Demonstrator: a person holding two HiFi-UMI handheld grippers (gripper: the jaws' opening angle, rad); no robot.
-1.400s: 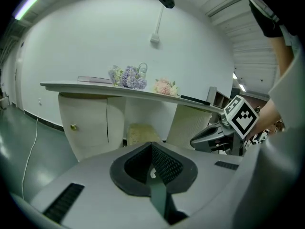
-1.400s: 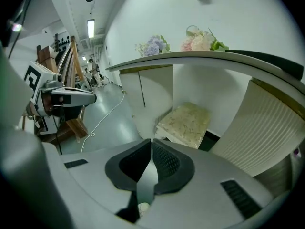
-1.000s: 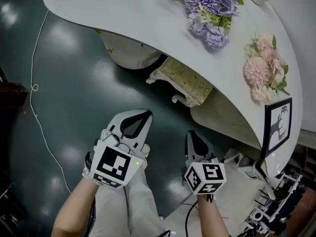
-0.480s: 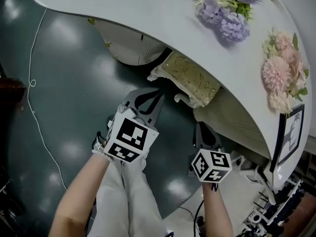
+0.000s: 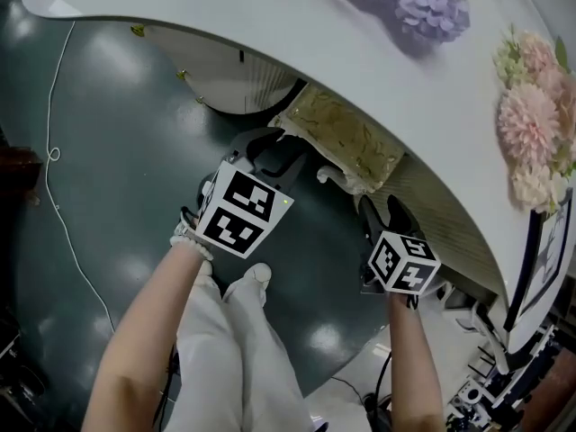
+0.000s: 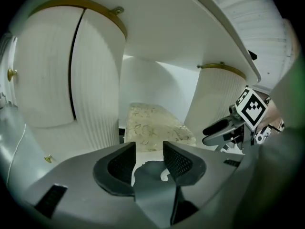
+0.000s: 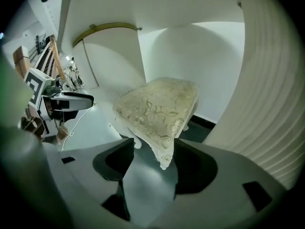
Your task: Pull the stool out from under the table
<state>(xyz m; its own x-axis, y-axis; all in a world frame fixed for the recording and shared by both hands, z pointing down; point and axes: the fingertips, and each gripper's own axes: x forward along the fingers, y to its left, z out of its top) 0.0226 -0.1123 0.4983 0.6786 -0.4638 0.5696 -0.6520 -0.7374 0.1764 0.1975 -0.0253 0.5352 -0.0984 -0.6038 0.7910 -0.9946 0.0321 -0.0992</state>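
The stool (image 5: pixel 340 139) has a gold-flowered cushion and a white carved frame, and it stands tucked under the white table (image 5: pixel 225 16). My left gripper (image 5: pixel 270 151) is at the stool's front left corner. Its jaws are opening, and the stool's front edge (image 6: pixel 151 149) shows in the gap without touching the pads. My right gripper (image 5: pixel 382 210) is at the front right corner. Its jaws are also opening, with the stool's carved corner (image 7: pixel 164 162) hanging between them, clear of both pads. The cushion (image 7: pixel 159 106) fills the middle of the right gripper view.
Ribbed white table pedestals (image 6: pixel 95 80) (image 7: pixel 267 104) flank the stool on both sides. Purple flowers (image 5: pixel 423 3) and pink flowers (image 5: pixel 531 120) lie on the tabletop. A white cable (image 5: pixel 54 151) trails on the dark floor at the left. The person's legs in white trousers (image 5: pixel 225 349) are below.
Both grippers have moved forward to the stool's front corners. Their jaws, shut a second ago, now stand apart.
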